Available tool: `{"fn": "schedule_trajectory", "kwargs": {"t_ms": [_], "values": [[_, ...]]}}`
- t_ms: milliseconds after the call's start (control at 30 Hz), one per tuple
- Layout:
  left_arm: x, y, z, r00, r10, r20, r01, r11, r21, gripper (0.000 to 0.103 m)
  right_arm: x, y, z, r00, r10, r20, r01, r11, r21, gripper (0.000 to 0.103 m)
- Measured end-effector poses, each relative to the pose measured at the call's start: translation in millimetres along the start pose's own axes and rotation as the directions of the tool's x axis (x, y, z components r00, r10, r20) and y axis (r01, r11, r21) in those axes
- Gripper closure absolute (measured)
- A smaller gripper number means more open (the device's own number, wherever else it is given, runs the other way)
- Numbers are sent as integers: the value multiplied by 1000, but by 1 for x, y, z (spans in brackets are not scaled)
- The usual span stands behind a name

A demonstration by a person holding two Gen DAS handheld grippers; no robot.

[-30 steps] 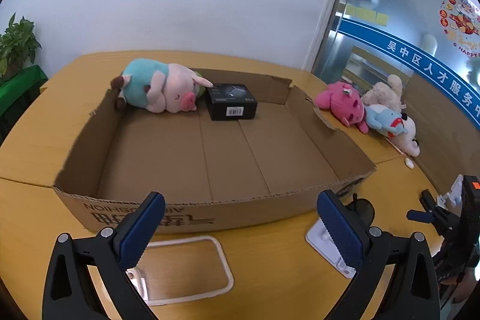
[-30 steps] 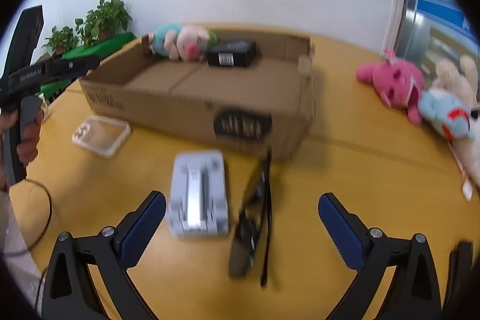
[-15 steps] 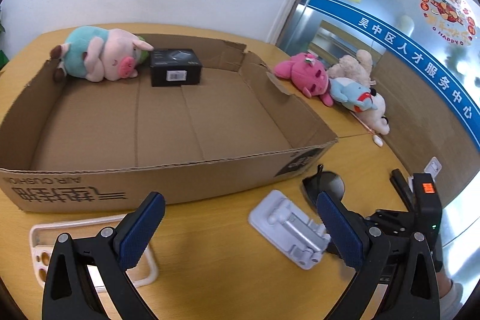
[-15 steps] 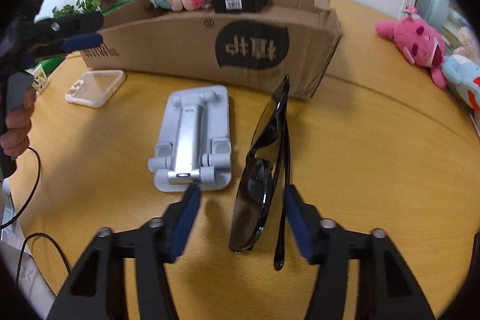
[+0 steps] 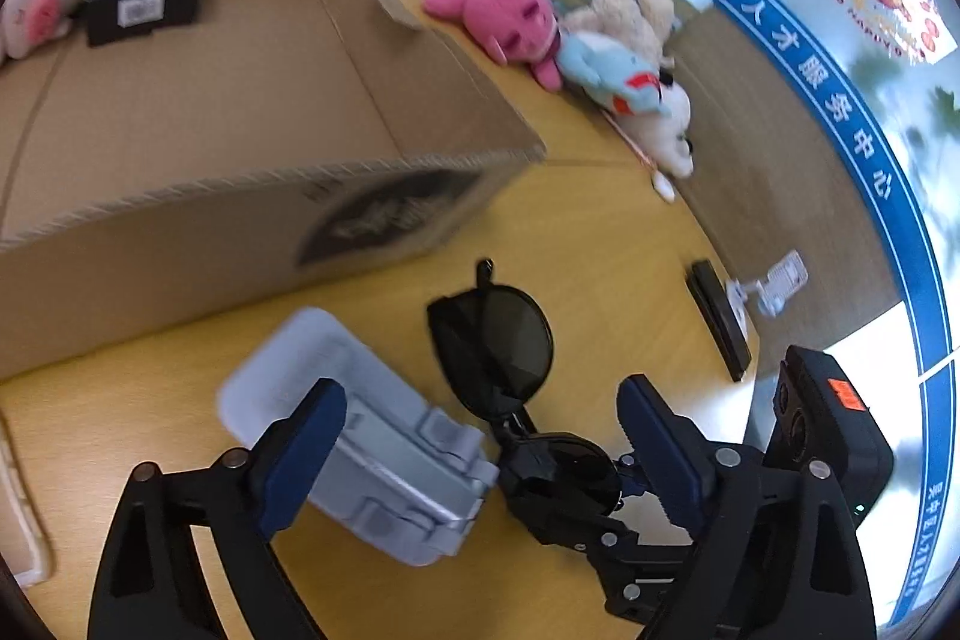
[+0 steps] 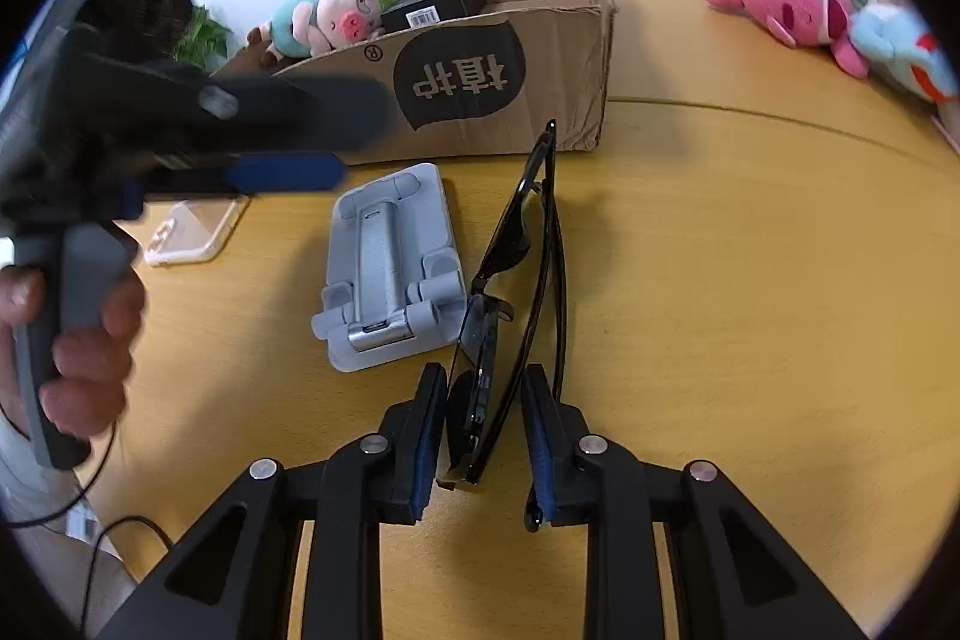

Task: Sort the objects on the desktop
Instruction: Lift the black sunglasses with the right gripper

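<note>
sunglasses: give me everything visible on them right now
The sunglasses are black with round dark lenses and thin temples that look folded, glossy like plastic. They stand on edge on the yellow wooden table, beside the grey phone stand, pointing toward the cardboard box. The right claw brackets the near lens, its blue pads close on either side; firm contact is unclear. The left claw hovers open above.

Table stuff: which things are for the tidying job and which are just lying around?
For the job: sunglasses between the right gripper pads, grey phone stand, clear phone case, cardboard box.

Just lying about: pink plush, potted plant.
</note>
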State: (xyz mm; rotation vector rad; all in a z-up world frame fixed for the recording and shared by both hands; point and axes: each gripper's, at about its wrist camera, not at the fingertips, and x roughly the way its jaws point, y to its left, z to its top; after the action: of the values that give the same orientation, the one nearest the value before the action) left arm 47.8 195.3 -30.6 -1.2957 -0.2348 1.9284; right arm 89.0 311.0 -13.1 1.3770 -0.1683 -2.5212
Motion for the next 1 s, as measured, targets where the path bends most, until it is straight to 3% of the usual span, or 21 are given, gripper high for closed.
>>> {"fn": "schedule_trajectory", "kwargs": {"t_ms": [133,200,267,333,467,500,767,1000], "values": [[15,-15,-1,999,-29,-44,30,999,11,14,-3,0,-4,1000,4,16,-4,1000,10,78],[25,-18,-4,996,-44,-79,45,999,5,31,-4,1,-7,999,27,29,-28,999,19,79],[32,-20,-7,994,-36,-104,37,999,3,38,-4,3,-8,998,44,36,-44,999,22,79],[29,-22,-7,995,-20,-94,21,1000,14,45,-6,3,-9,997,62,47,-63,998,27,79],[21,-19,-2,997,-36,-72,36,999,1,78,-13,-3,-7,995,63,71,-67,997,44,79],[18,-19,0,997,-42,-64,42,999,0,80,-15,-4,-5,995,61,78,-65,997,46,79],[-32,-26,23,995,-70,67,70,998,4,81,-40,12,21,985,61,164,-61,998,-1,79],[-106,-27,67,975,-51,215,37,997,68,82,-66,45,79,960,84,267,-55,992,-113,79]]}}
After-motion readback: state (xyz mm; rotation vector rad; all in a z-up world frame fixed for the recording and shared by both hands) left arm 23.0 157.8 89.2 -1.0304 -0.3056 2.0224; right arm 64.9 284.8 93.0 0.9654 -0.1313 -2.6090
